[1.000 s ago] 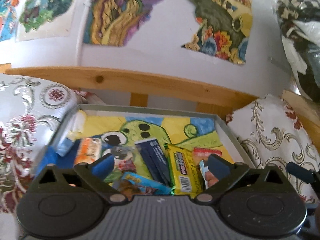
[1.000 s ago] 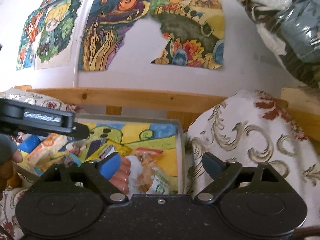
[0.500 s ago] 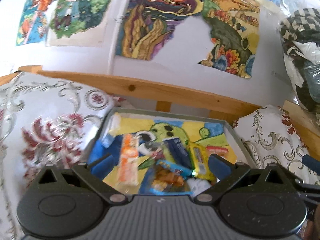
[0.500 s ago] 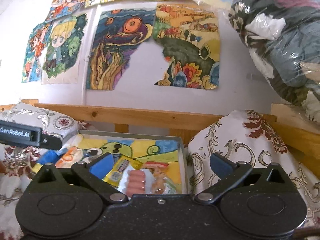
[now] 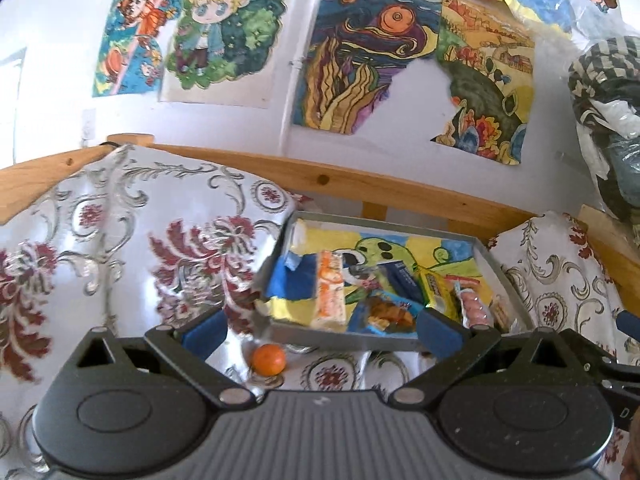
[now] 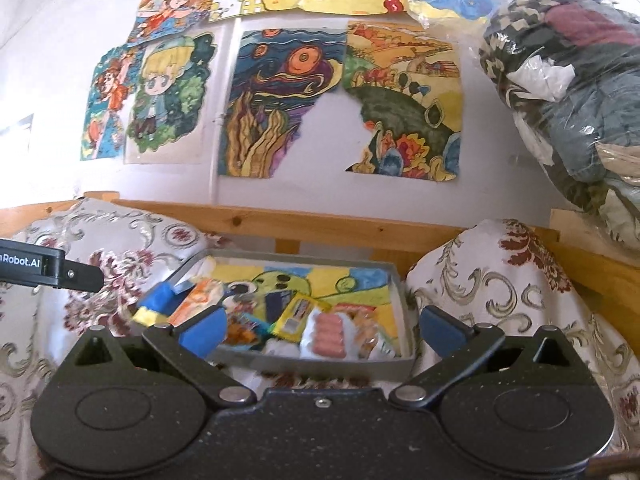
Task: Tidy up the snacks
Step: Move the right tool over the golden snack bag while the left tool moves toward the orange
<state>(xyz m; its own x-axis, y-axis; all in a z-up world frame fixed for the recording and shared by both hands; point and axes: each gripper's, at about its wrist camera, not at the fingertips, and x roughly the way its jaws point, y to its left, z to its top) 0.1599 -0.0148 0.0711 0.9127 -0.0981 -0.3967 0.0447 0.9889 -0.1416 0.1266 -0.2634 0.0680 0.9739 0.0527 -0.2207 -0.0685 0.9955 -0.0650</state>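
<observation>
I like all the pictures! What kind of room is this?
Probably a child's bedroom at home: colourful hand-drawn pictures taped to the white wall, a wooden bed rail, and floral-patterned silver bedding.

Bright daylight, washed-out white wall [image 5: 360, 152], soft shadows, strong fisheye bending, dark corners, slight blur

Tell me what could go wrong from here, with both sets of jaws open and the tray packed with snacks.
1. The small orange fruit lies loose on the patterned cloth, outside the grey tray; it may roll if the cloth is nudged.
2. The orange packet and the blue packet overlap in a pile, so a grasp may catch two.
3. The sausage pack lies near the tray's front rim and could slip out.
</observation>
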